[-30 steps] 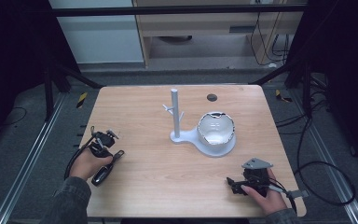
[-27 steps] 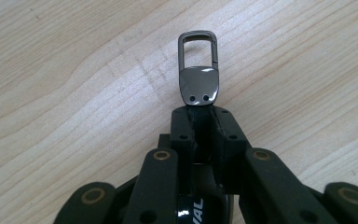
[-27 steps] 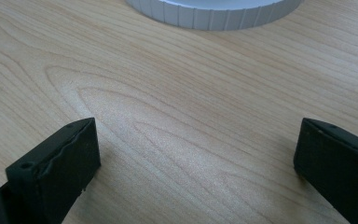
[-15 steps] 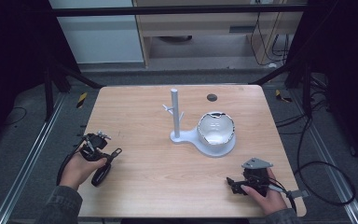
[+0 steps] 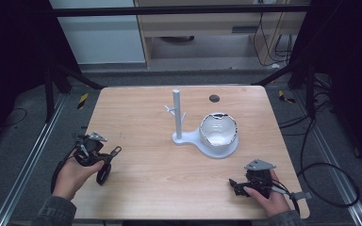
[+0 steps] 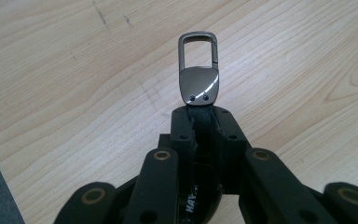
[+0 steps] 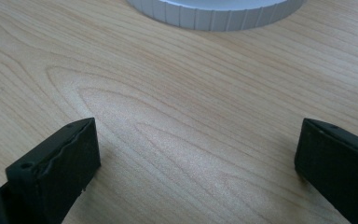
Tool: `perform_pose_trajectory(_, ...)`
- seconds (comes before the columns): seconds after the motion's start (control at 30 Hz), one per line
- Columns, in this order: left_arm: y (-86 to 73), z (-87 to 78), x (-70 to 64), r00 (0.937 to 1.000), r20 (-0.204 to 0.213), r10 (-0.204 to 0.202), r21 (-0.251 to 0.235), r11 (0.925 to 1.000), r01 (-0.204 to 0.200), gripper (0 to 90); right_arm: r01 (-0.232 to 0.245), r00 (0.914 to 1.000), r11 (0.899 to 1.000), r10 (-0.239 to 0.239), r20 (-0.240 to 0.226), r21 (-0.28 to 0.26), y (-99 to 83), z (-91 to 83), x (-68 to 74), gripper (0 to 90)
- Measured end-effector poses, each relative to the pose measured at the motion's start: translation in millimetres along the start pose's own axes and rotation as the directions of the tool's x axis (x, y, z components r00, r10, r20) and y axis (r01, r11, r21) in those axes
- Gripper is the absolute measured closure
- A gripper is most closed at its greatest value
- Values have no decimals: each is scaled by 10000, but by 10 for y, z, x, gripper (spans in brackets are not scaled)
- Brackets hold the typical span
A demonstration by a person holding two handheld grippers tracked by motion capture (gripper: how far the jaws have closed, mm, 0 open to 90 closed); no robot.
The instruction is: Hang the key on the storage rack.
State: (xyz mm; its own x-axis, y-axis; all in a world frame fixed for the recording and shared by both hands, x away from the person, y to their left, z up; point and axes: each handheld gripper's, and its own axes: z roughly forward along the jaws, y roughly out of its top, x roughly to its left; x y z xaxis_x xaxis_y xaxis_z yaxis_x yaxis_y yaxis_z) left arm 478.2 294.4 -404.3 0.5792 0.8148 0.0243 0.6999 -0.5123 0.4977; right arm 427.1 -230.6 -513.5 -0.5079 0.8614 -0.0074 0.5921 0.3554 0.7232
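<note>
My left gripper [image 5: 106, 153] sits near the table's left edge, shut on the black strap of a key clip. The clip's grey metal carabiner [image 6: 198, 70] sticks out just past the jaw tips [image 6: 204, 116], close over the wood. In the high view the carabiner [image 5: 116, 150] points right and a black loop [image 5: 102, 175] hangs toward the person. At the front right, my right gripper [image 5: 238, 185] rests low on the table. Its jaws [image 7: 196, 149] stand wide apart with bare wood between them.
A white stand [image 5: 177, 115] with a post and short pegs rises mid-table. Its round dish [image 5: 218, 132] holds a shiny bowl, and the ribbed rim [image 7: 214, 14] lies just ahead of the right gripper. A dark round hole [image 5: 214, 98] is at the back.
My left gripper has drifted a little to the left toward the table edge, still holding the key clip. The right gripper has stayed put.
</note>
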Motion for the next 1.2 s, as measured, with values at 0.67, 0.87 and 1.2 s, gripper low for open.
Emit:
perform_pose_trajectory(0.67,157,-298,-435,9964,-170,827,-2260,9705,-844,802,1,10000,10000,-1,6,12,0,-1,0,4)
perform_pose_trajectory(0.87,192,-295,-409,9986,-296,429,-3016,9521,-498,803,0,10000,10000,0,0,-1,0,0,0,4)
perform_pose_trajectory(1.2,249,-264,-492,9984,-111,548,-3302,9423,-554,803,-39,10000,10000,39,2,13,1,0,3,4)
